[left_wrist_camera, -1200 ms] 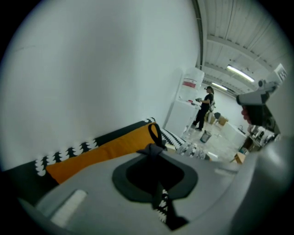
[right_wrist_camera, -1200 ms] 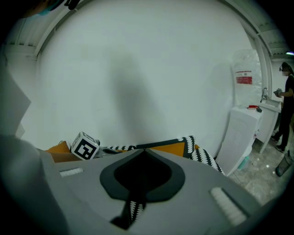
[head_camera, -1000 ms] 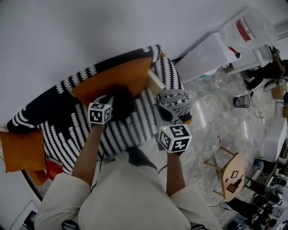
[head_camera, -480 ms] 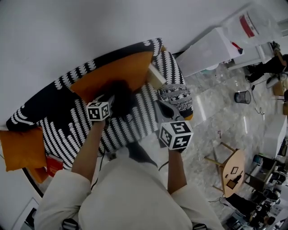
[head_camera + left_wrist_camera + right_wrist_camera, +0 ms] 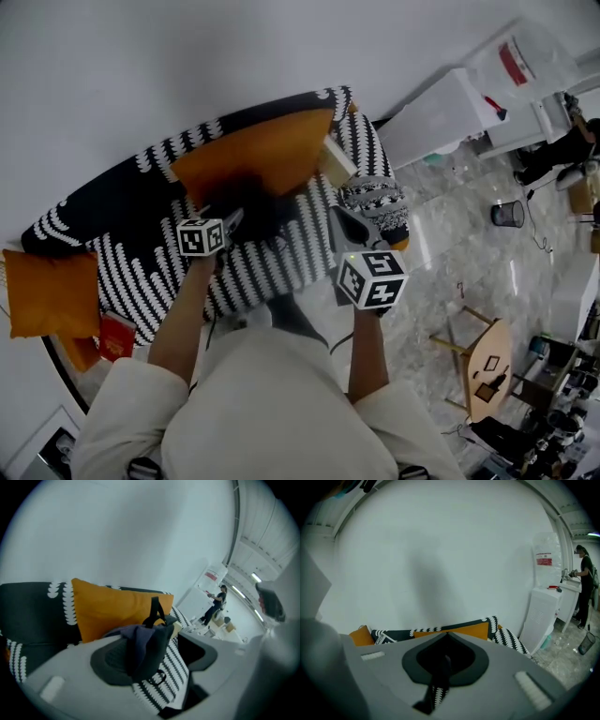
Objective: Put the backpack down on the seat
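The dark backpack [image 5: 259, 202] rests on the black-and-white patterned sofa seat [image 5: 272, 261], leaning against an orange cushion [image 5: 251, 156]. In the left gripper view the backpack [image 5: 146, 644] stands upright with its top loop raised, just ahead of the jaws. My left gripper [image 5: 232, 219] is opening; its jaws stand wide on either side of the backpack's near edge, pads off it. My right gripper [image 5: 340, 216] hovers over the seat's right end, away from the backpack, its jaws together with nothing in them [image 5: 439, 670].
A patterned cushion [image 5: 375, 201] sits at the sofa's right end and a second orange cushion [image 5: 52, 291] at its left. A white cabinet [image 5: 436, 117] stands right of the sofa. On the marble floor are a wooden stool [image 5: 487, 367] and a bin [image 5: 509, 214].
The left gripper's jaws have spread apart off the backpack, which stays on the seat. Both grippers have drifted slightly toward the person.
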Tool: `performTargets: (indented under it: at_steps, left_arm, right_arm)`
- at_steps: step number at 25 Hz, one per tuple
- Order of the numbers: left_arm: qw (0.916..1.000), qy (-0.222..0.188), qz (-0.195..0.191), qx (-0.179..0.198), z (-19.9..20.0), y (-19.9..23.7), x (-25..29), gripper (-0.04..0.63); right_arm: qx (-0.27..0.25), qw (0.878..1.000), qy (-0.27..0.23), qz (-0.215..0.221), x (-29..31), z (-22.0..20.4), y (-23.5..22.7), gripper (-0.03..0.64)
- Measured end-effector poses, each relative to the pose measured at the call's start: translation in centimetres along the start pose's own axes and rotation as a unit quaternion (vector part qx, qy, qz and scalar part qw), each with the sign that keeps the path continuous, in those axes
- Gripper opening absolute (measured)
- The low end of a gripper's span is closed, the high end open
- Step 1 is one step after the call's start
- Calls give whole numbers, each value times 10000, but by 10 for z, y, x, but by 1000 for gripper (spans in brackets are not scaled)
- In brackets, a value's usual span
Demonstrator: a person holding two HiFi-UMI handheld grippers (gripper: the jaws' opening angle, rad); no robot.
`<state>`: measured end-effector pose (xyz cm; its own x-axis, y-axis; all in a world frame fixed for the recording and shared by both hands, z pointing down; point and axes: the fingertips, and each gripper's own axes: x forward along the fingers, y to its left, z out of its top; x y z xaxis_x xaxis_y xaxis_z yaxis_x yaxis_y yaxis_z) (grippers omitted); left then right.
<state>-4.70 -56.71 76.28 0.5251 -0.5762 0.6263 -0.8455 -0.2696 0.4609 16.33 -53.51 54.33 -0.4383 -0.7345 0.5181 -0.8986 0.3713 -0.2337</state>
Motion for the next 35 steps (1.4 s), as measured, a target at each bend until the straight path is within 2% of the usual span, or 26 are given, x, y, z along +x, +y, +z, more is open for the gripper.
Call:
performTargets:
  at_steps: [6,13,18,21,26,29,33,35]
  left_arm:
    - [9983,383,392,-191,-48,24,-59,311]
    - [9975,364,537,-282,-105,28,-138,328]
    - [9977,303,552,-236,-121,34,-167,328]
    - [9983,203,547,-45,-118,33,-184,327]
    - [9978,-354,414,391,-89,19,-215,307]
    - [9922,-838,416,825,-62,0,-247,268]
    - [9719,-1766,403,1505,-19,-34,-308,103]
    - [9613,-2005,420,1840,-6,-52,-339,5]
  right_arm:
    - [-128,9996,-244,9,-37,-5,51,8]
    - [-284,9987,-427,20,-101,-28,118,8]
    - [-279,9987,-415,35,-113,-41,142,8]
    - [-313,9983,-480,60,-119,-38,156,8]
    - [-374,9970,-675,95,-136,-32,177,8]
    - [-427,9961,-767,103,-154,-30,188,8]
    - [-518,9940,-953,132,-179,-27,206,8]
    - [-550,9921,-1114,151,-195,-25,216,8]
